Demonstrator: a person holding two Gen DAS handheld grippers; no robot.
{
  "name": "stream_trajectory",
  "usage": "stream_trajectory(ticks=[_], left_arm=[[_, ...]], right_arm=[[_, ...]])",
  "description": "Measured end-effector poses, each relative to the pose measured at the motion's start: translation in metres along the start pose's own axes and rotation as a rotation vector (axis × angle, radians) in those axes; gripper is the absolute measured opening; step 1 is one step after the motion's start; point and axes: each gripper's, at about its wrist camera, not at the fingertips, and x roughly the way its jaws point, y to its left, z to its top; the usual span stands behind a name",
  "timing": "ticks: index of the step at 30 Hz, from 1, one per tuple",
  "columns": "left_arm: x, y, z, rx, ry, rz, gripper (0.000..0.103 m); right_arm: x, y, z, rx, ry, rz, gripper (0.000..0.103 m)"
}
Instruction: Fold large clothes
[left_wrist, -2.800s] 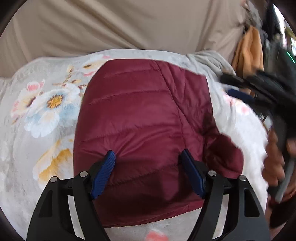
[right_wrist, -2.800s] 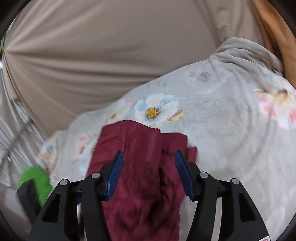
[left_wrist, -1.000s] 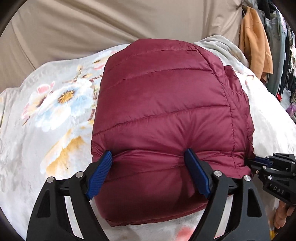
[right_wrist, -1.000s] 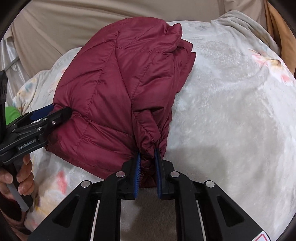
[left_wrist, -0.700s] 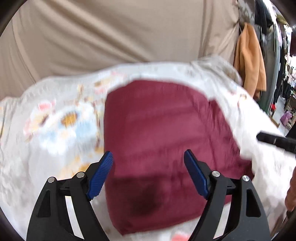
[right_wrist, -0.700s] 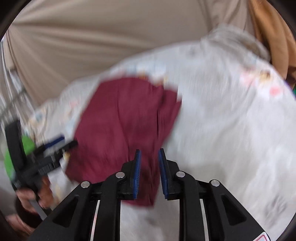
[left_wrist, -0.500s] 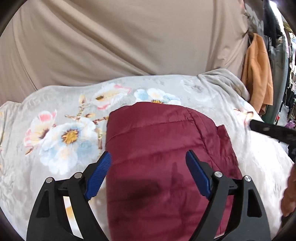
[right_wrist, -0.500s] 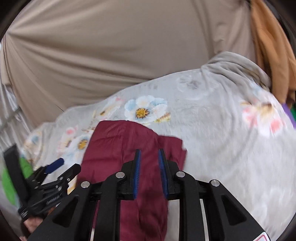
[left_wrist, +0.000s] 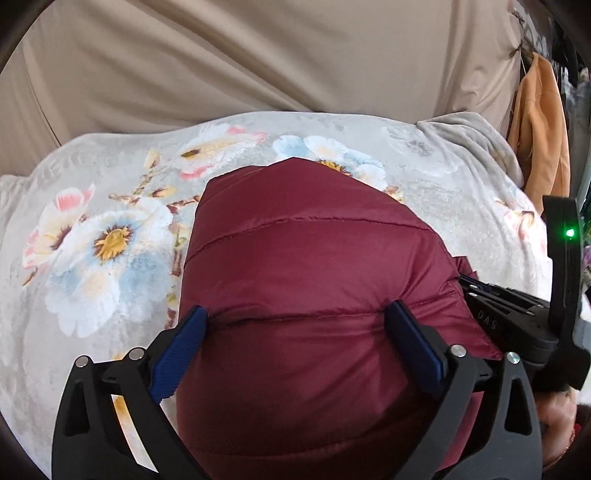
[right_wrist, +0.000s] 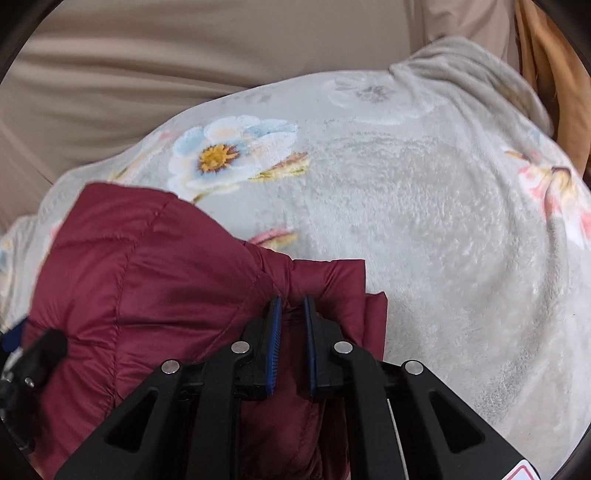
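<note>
While a beige curtain (left_wrist: 258, 62) hangs behind it, a grey floral blanket (right_wrist: 424, 206) covers the surface, bare and roomy to the right, with an orange coat (left_wrist: 539, 129) past its far right edge. The folded maroon jacket (left_wrist: 314, 266) lies on the blanket's left part. The left gripper (left_wrist: 295, 328), just opened wide, straddles its near bulge; the right gripper (right_wrist: 292, 306), just closing, pinches its right fold

The letters "DAS" stand in pale print on the black body of the right gripper (left_wrist: 466, 287), seen at the right edge of the left wrist view. A red-edged sticker (right_wrist: 526, 472) at the right wrist view's lower corner is too cropped to read.
</note>
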Motion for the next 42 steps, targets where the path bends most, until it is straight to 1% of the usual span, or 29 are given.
stream_trajectory(ticks=[2,5,7,8,9,11,13,14,17,19,21,24,26,27,29,31,32,33,34,35,36,37,39,41,42], left_arm=[[0.002,-0.004,-0.004,0.016,-0.012,0.026,0.096],[0.005,-0.006,-0.004,0.027,-0.007,0.046,0.098],[0.006,-0.007,-0.004,0.037,-0.002,0.058,0.098],[0.006,-0.008,-0.004,0.041,-0.002,0.063,0.098],[0.006,-0.008,-0.005,0.043,-0.002,0.066,0.098],[0.006,-0.007,-0.005,0.041,-0.001,0.066,0.098],[0.006,-0.008,-0.005,0.041,-0.001,0.069,0.098],[0.006,-0.007,-0.005,0.044,-0.002,0.069,0.098],[0.006,-0.007,-0.006,0.045,-0.003,0.074,0.098],[0.005,-0.008,-0.006,0.049,-0.001,0.071,0.098],[0.004,-0.01,-0.007,0.059,-0.003,0.081,0.098],[0.004,-0.01,-0.008,0.053,0.005,0.089,0.098],[-0.002,-0.003,-0.007,0.03,0.027,0.058,0.098],[-0.009,0.006,-0.007,-0.004,0.041,0.029,0.098],[-0.027,0.025,-0.011,-0.061,0.055,-0.027,0.097],[-0.04,0.038,-0.015,-0.079,0.058,-0.047,0.097],[-0.045,0.045,-0.018,-0.081,0.062,-0.046,0.097],[-0.049,0.054,-0.023,-0.085,0.079,-0.057,0.097],[-0.049,0.061,-0.028,-0.098,0.108,-0.087,0.097],[-0.048,0.065,-0.032,-0.115,0.136,-0.112,0.097],[-0.044,0.074,-0.038,-0.156,0.183,-0.156,0.097],[-0.04,0.081,-0.044,-0.199,0.212,-0.199,0.097],[-0.035,0.087,-0.051,-0.243,0.237,-0.242,0.098],[-0.029,0.091,-0.056,-0.27,0.243,-0.283,0.098],[-0.026,0.09,-0.057,-0.281,0.252,-0.31,0.098]], right_arm=[[0.001,0.001,0.0,-0.007,0.003,-0.003,0.007],[0.0,-0.004,0.005,0.004,0.015,0.02,0.007],[-0.016,-0.012,0.009,0.075,0.013,0.028,0.01],[-0.035,-0.014,0.01,0.117,0.003,0.076,0.013],[-0.052,-0.015,0.01,0.118,-0.006,0.117,0.019],[-0.083,-0.011,0.004,0.067,-0.019,0.147,0.019],[-0.11,-0.004,-0.016,-0.005,-0.017,0.148,0.019],[-0.115,-0.002,-0.025,-0.03,-0.003,0.147,0.019],[-0.108,0.003,-0.058,-0.077,0.076,0.127,0.019],[-0.094,0.001,-0.076,-0.072,0.096,0.124,0.019],[-0.088,-0.001,-0.083,-0.052,0.088,0.138,0.019],[-0.083,0.0,-0.082,-0.047,0.092,0.143,0.019],[-0.091,-0.001,-0.08,-0.04,0.094,0.138,0.019],[-0.096,-0.002,-0.079,-0.029,0.092,0.138,0.021],[-0.114,-0.013,-0.076,0.018,0.053,0.15,0.03],[-0.126,-0.025,-0.073,0.072,0.015,0.173,0.063],[-0.128,-0.033,-0.07,0.106,0.011,0.199,0.068],[-0.126,-0.039,-0.068,0.132,0.025,0.223,0.07],[-0.121,-0.043,-0.067,0.154,0.049,0.245,0.07],[-0.111,-0.047,-0.066,0.18,0.091,0.274,0.07],[-0.1,-0.048,-0.066,0.198,0.134,0.304,0.07],[-0.086,-0.048,-0.068,0.215,0.189,0.343,0.07],[-0.07,-0.045,-0.072,0.246,0.244,0.404,0.071],[-0.062,-0.045,-0.075,0.276,0.257,0.447,0.074],[-0.061,-0.045,-0.075,0.278,0.254,0.455,0.075]])
